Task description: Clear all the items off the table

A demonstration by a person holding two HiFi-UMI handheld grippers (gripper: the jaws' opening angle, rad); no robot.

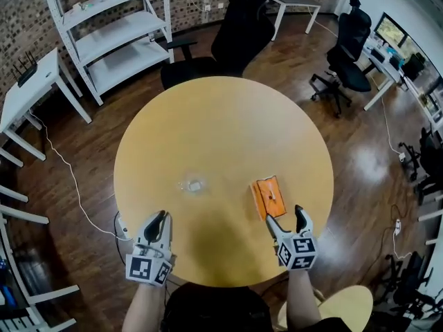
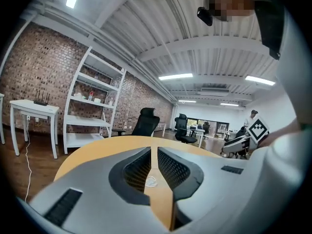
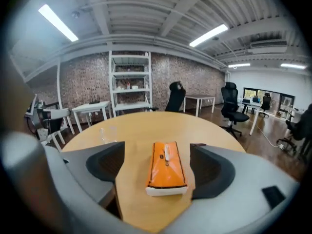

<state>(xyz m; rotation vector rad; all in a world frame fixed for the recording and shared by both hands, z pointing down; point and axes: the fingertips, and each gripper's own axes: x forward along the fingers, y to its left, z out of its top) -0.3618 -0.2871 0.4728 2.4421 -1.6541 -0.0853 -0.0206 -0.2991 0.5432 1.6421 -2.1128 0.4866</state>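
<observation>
Head view, my edge of the round wooden surface (image 1: 221,116) taken as 6 o'clock.

(a) My left hand-held gripper (image 1: 158,220) rests over the rim at about 7 o'clock. Its own view shows the jaws drawn close, with only a thin slit between the pads and nothing caught in it. Through that slit, farther out on the surface, a small clear item (image 2: 152,182) is visible; it is too small for me to say what it is. In the head view this clear item (image 1: 193,185) lies just off centre toward 9 o'clock, at 1 o'clock from the left hand-held gripper and well apart from it.

(b) My right hand-held gripper (image 1: 285,216) sits at about 5 o'clock, jaws spread wide. The orange tissue pack (image 3: 166,169) lies flat on the surface, lengthwise along the jaws, with its near end between the jaw tips. Bare wood shows on both sides of it, so neither pad touches it. On the surface the pack (image 1: 268,196) lies toward 4 o'clock from centre.

(c) Beyond the surface stand a black office chair (image 1: 235,33) at 12 o'clock and a white shelf unit (image 1: 118,33) at 11 o'clock.
</observation>
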